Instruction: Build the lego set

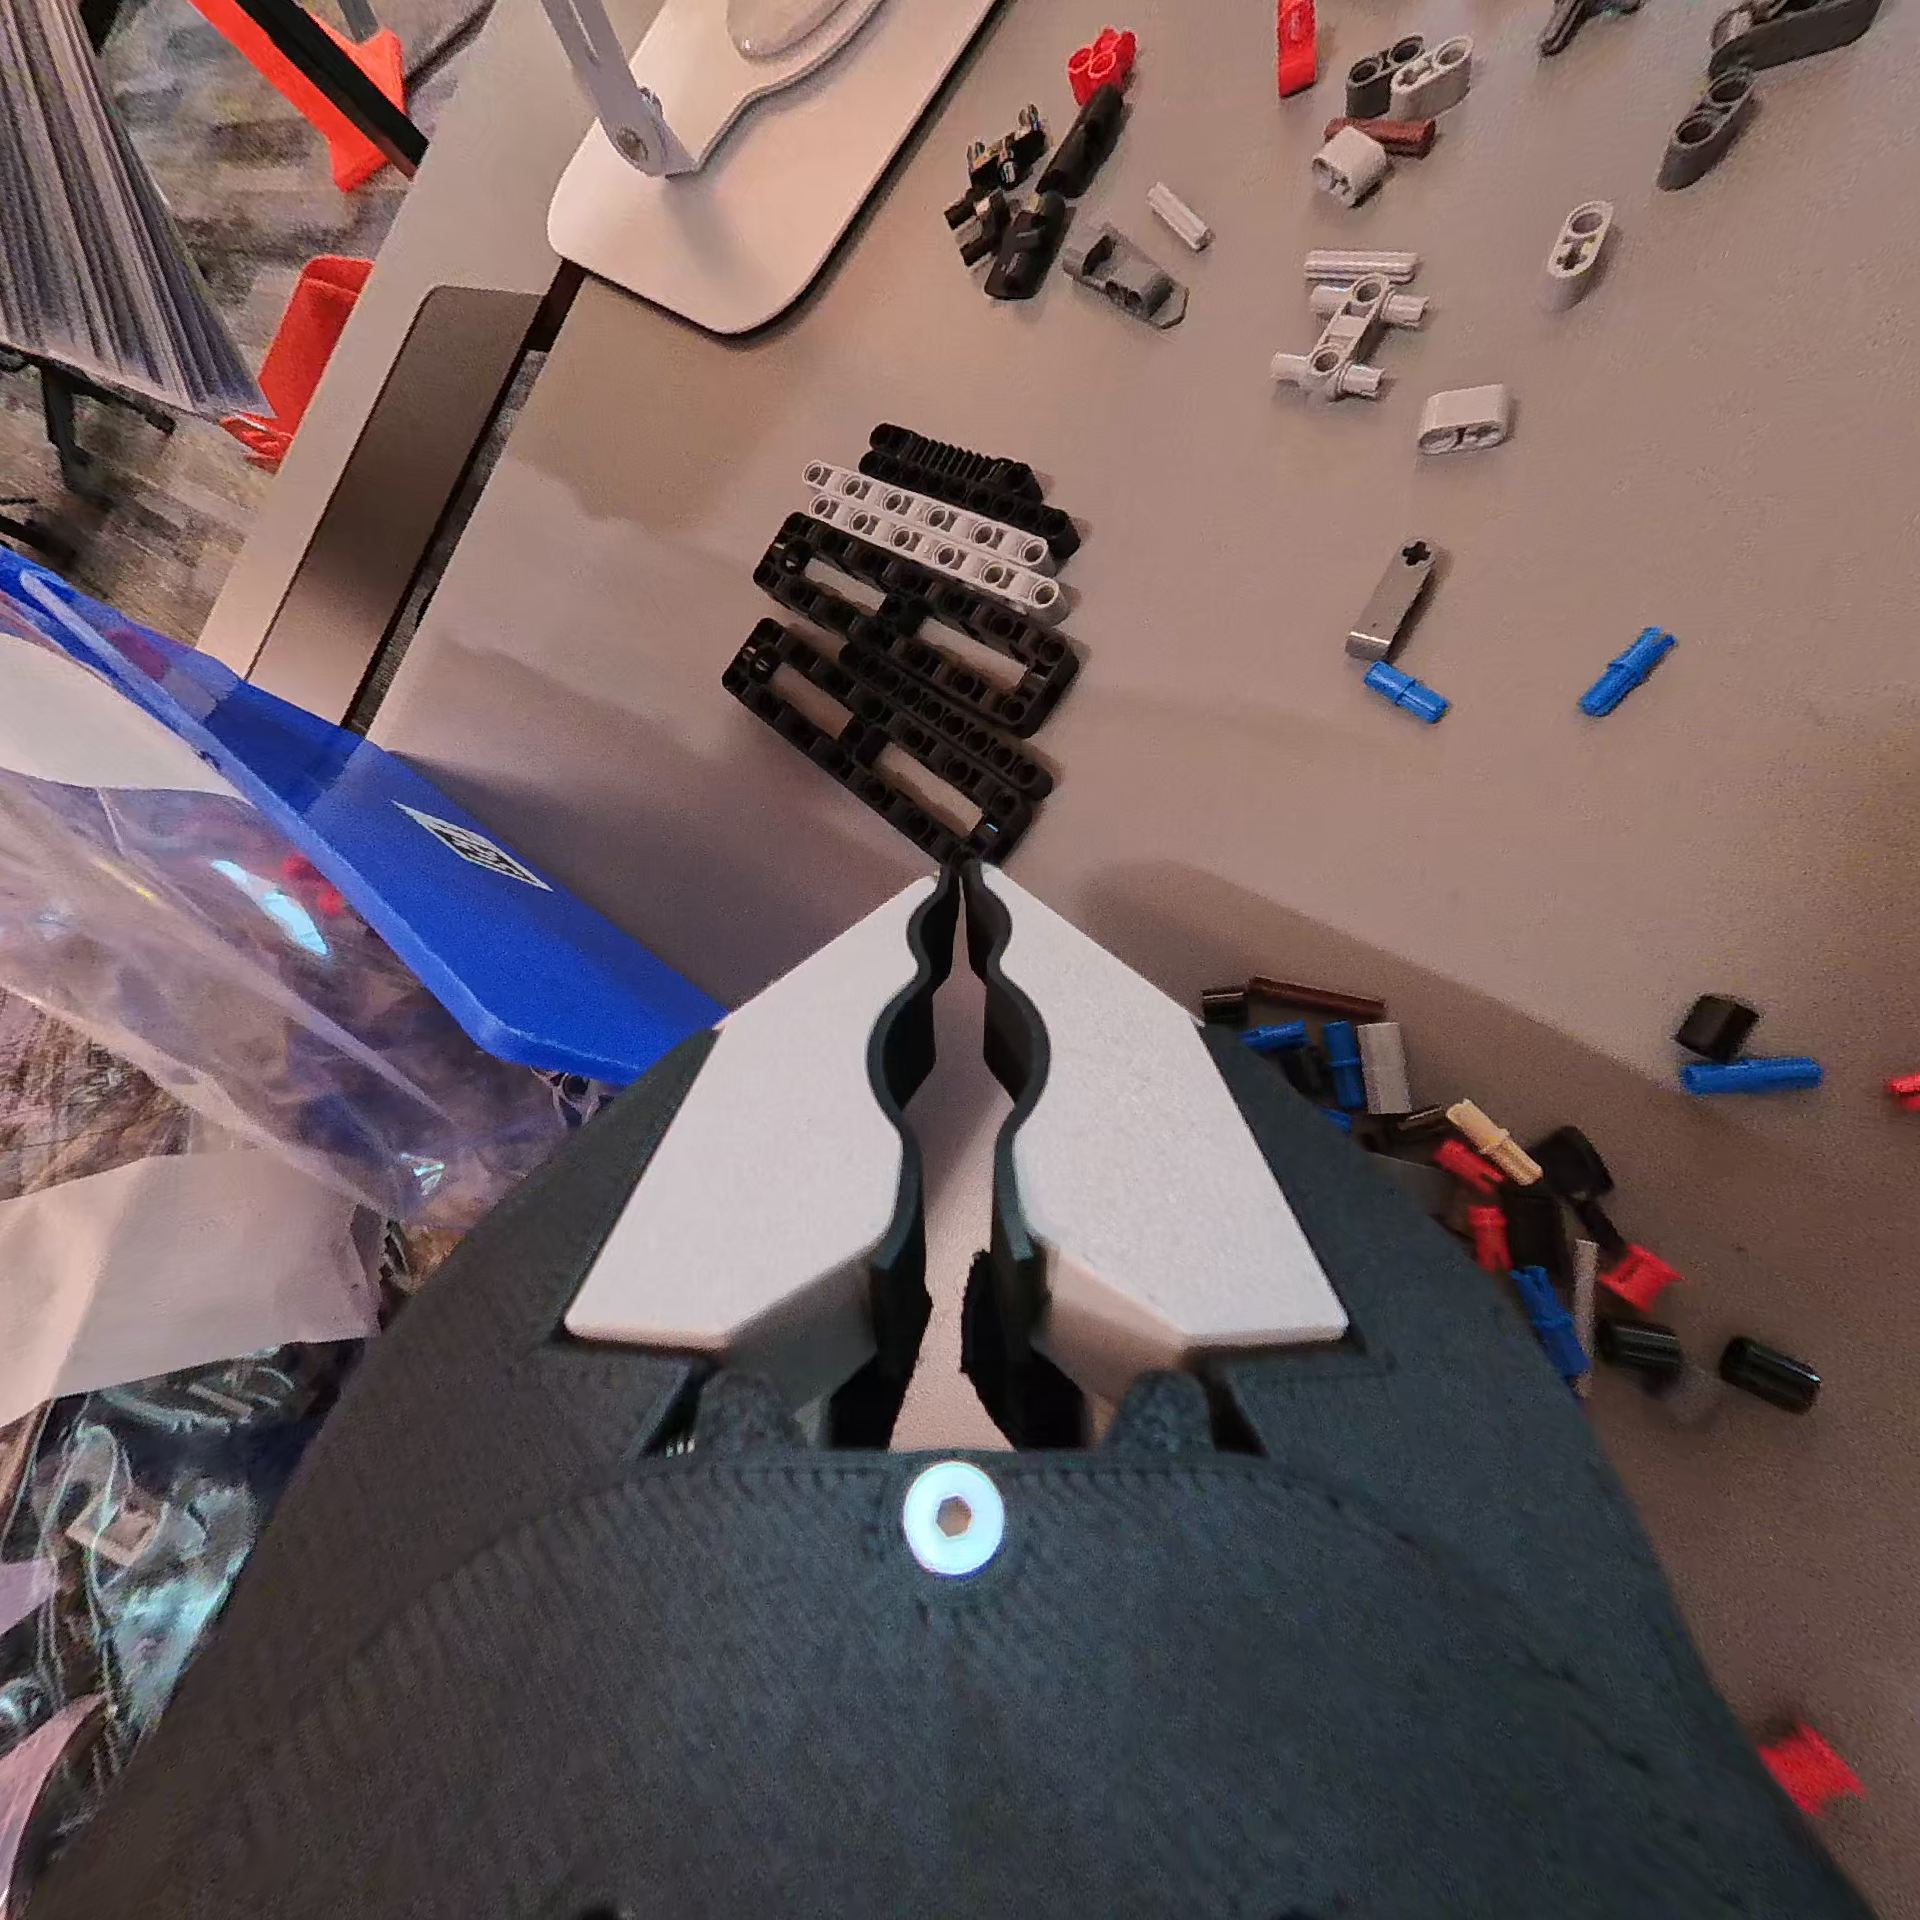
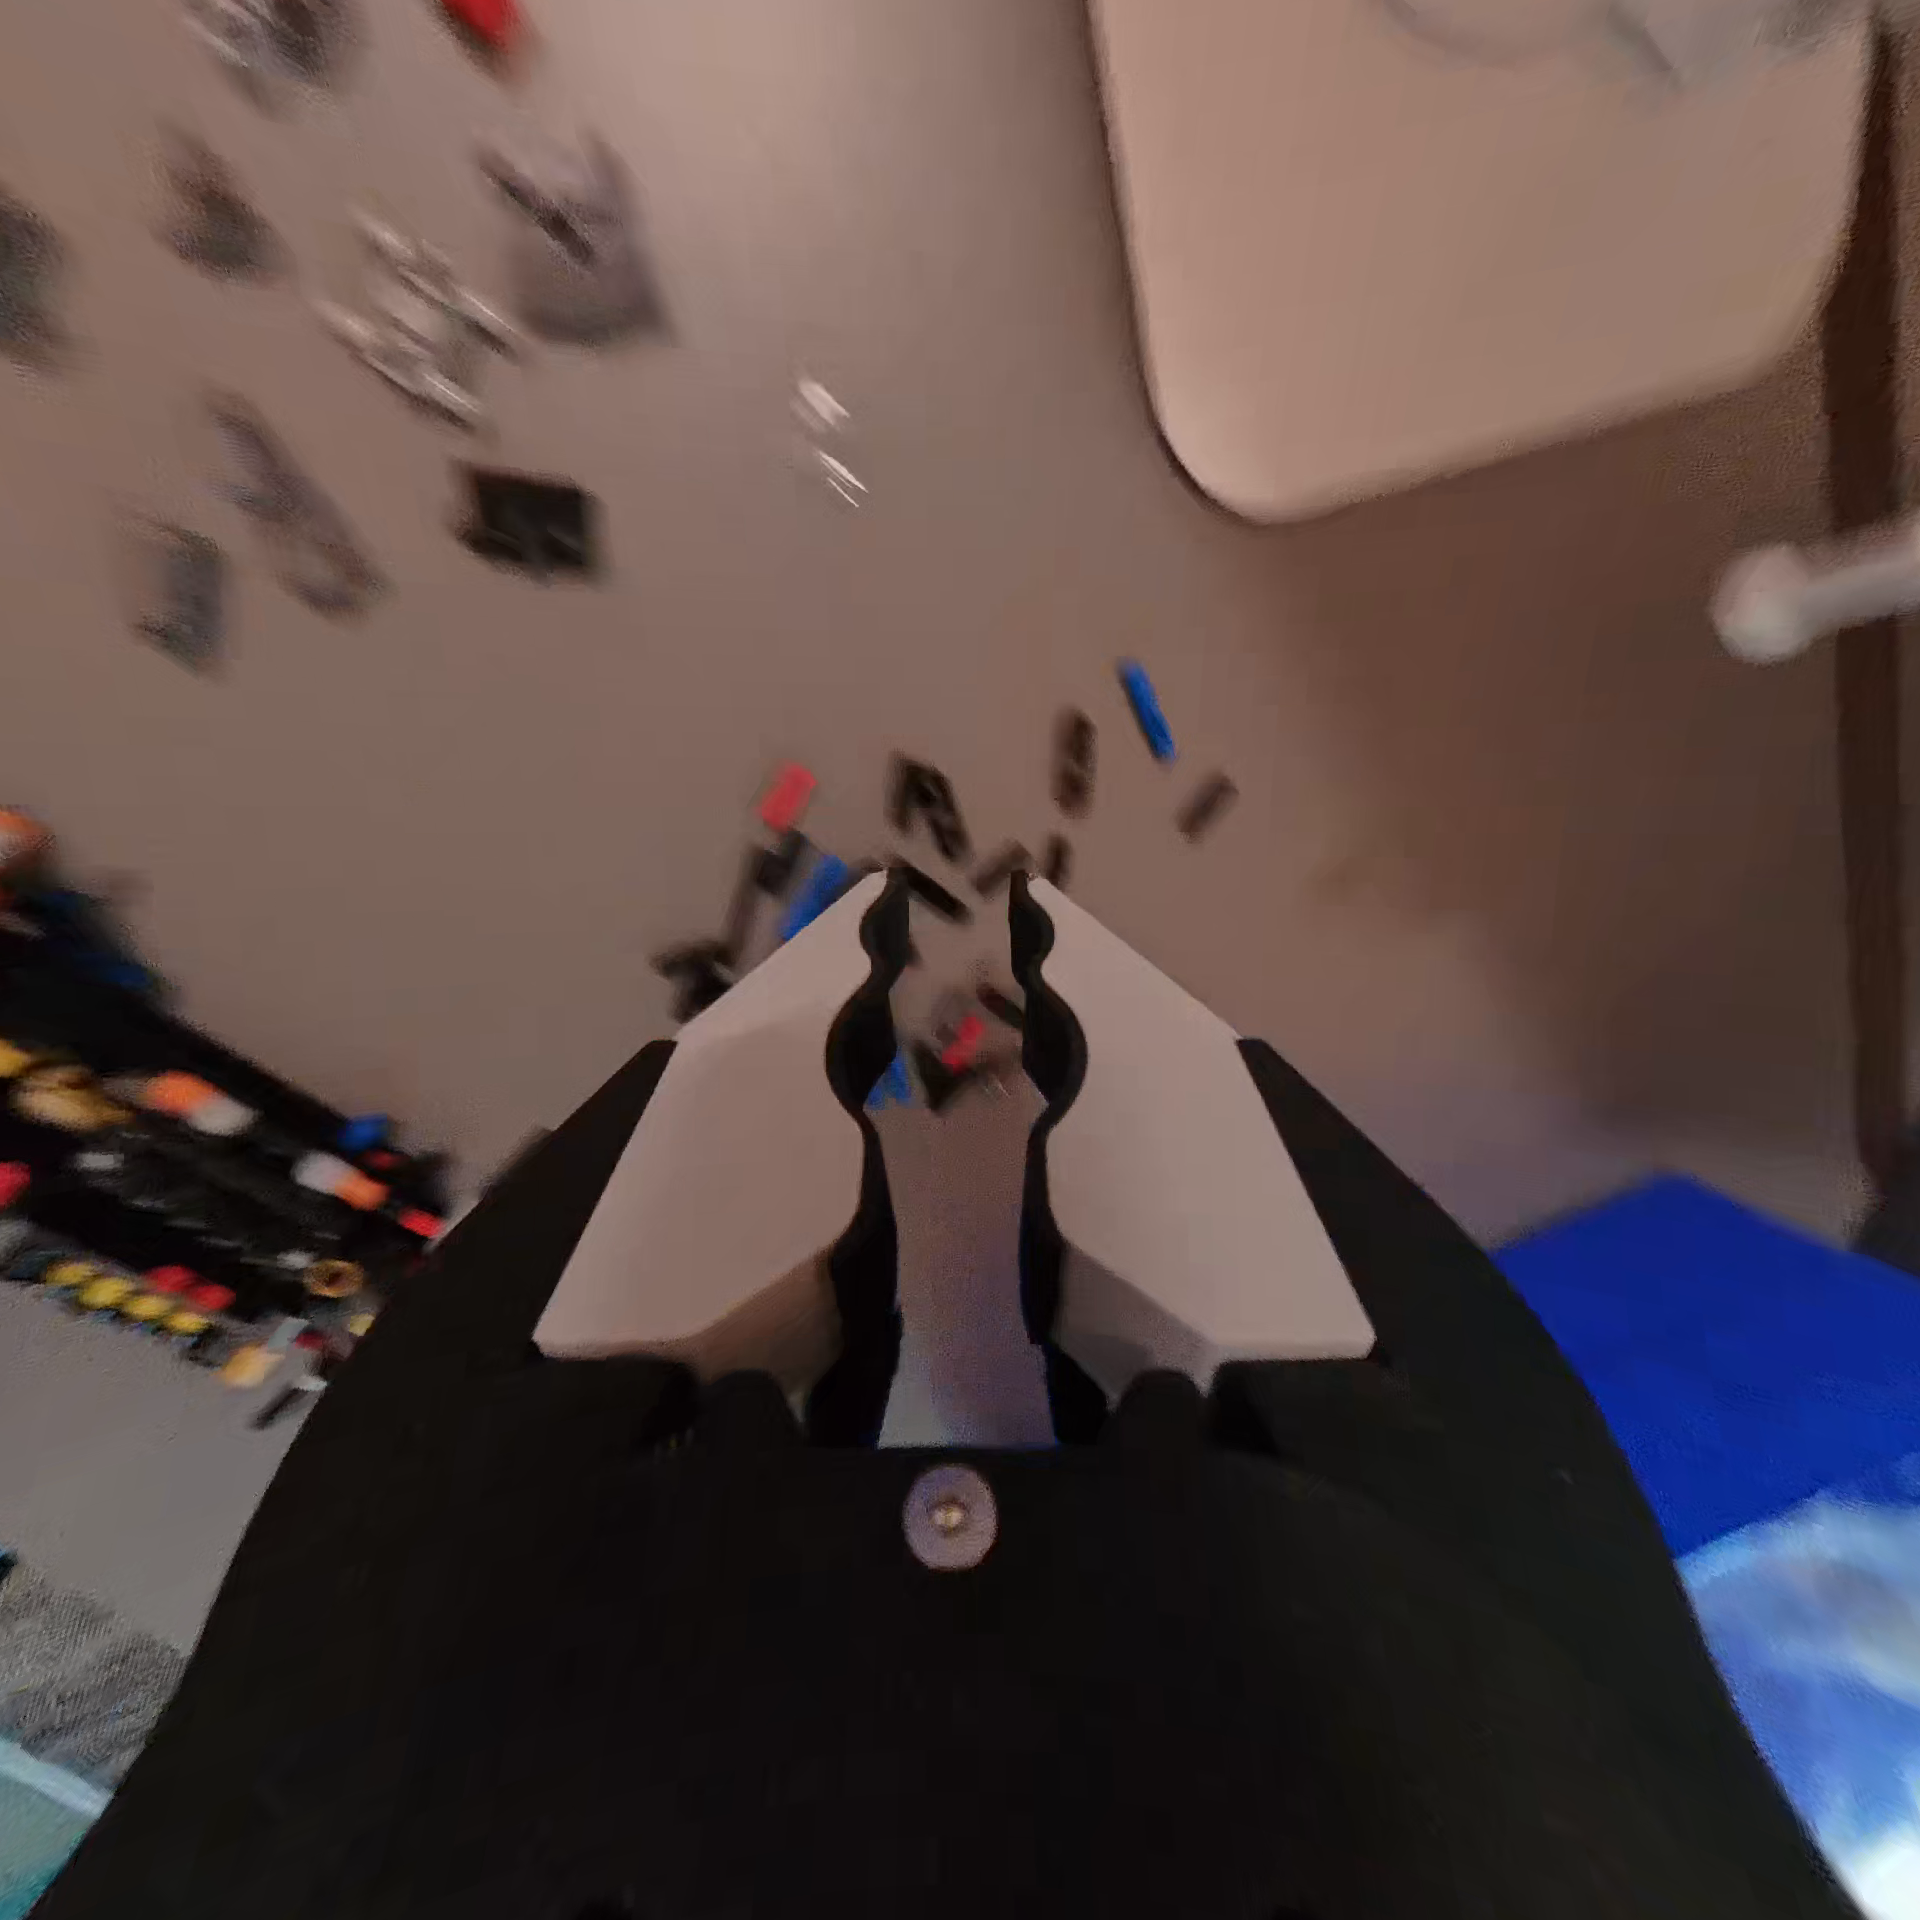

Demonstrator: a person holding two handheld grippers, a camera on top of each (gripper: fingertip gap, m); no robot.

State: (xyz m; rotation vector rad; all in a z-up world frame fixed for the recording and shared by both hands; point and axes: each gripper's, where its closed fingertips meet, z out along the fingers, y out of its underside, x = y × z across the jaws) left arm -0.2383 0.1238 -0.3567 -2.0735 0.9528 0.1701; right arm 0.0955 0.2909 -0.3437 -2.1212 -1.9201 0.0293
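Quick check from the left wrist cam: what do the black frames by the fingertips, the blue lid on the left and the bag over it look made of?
Black frames: hard moulded plastic by the look, semi-gloss, with crisp round holes. Blue lid: looks like rigid plastic, smooth satin face, rounded edge. Bag: thin clear plastic film, judging by creases, glare and contents showing through.

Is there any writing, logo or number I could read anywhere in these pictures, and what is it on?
Flat blue plastic lid: one diamond-shaped black and white label, too small and skewed to read.
Black lego frames and the scattered small pieces: no writing visible.
Right wrist view: motion-blurred, nothing legible.
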